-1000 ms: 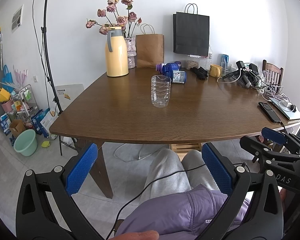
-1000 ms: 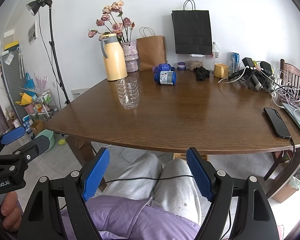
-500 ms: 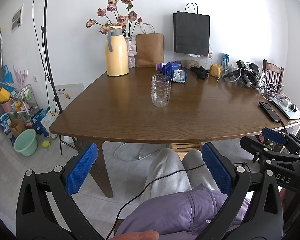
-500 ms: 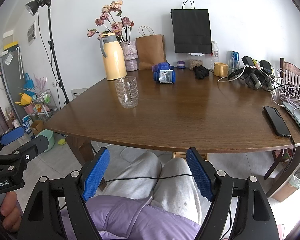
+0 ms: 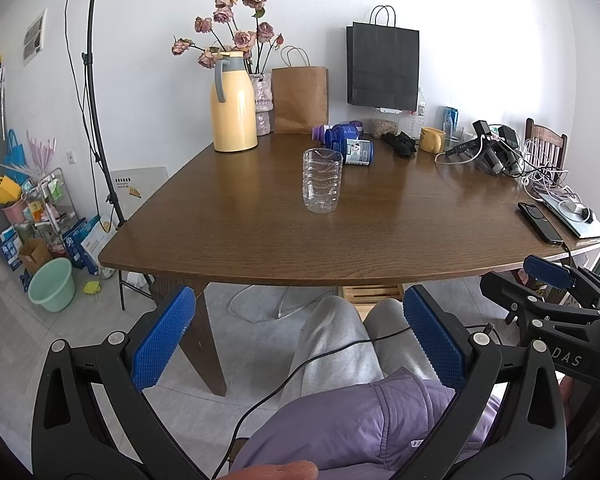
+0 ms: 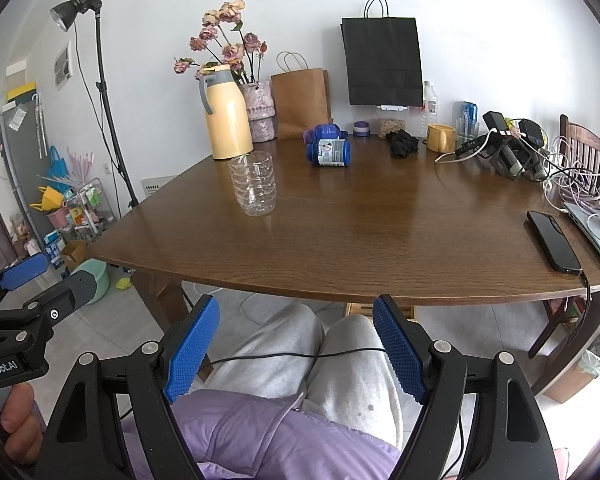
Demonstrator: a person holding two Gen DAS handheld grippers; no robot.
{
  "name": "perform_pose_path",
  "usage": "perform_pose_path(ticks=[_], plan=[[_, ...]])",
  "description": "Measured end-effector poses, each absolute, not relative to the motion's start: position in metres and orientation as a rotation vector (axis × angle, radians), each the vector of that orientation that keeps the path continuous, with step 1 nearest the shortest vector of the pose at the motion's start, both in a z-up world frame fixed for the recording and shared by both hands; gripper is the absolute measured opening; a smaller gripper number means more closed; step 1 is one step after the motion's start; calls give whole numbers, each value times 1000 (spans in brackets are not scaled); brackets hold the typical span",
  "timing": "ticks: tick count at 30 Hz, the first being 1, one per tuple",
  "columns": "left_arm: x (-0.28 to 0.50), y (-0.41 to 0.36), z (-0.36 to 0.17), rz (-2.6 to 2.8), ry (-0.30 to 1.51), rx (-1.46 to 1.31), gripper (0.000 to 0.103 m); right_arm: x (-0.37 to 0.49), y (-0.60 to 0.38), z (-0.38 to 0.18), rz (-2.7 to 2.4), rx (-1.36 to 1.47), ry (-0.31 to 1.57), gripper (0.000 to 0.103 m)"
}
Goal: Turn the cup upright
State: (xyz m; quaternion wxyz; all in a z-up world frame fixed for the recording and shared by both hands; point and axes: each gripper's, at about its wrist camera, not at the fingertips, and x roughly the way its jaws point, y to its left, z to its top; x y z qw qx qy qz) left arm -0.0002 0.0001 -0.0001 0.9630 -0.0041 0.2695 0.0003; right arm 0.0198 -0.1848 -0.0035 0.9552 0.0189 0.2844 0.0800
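Note:
A clear ribbed plastic cup [image 5: 321, 181] [image 6: 255, 183] stands on the brown wooden table [image 5: 340, 248], its wide rim up and its narrower base on the wood. My left gripper [image 5: 298, 300] is open and holds nothing. It hangs low over the person's lap, in front of the table's near edge and well short of the cup. My right gripper [image 6: 297, 305] is open at the same height, also with nothing in it. Each gripper shows at the edge of the other's view.
A yellow jug [image 5: 233, 100], a flower vase, paper bags and blue bottles [image 6: 329, 151] lie behind the cup. A phone [image 6: 553, 240], a laptop, chargers and cables crowd the right side. A light stand [image 5: 96, 120] and floor clutter are to the left.

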Motion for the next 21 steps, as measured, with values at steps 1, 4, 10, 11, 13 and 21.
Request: perform_pose_path(ticks=[1,4,10,11,13,21], plan=[[0,0,0,1,546,-8,103,20,-184,-4,163,38,579,82],[0,0,0,1,546,-8,103,20,-185,-4,163,38,579,82],[0,0,0,1,546,-8,103,20,-185,-4,162,39,578,82],[0,0,0,0,546,-8,103,20,-185,-4,162,38,579,82],[0,0,0,1,546,-8,103,20,-185,-4,162,38,578,82],[-1,-2,0,1,549,-8,103,20,-185,-5,160,37,580,82]])
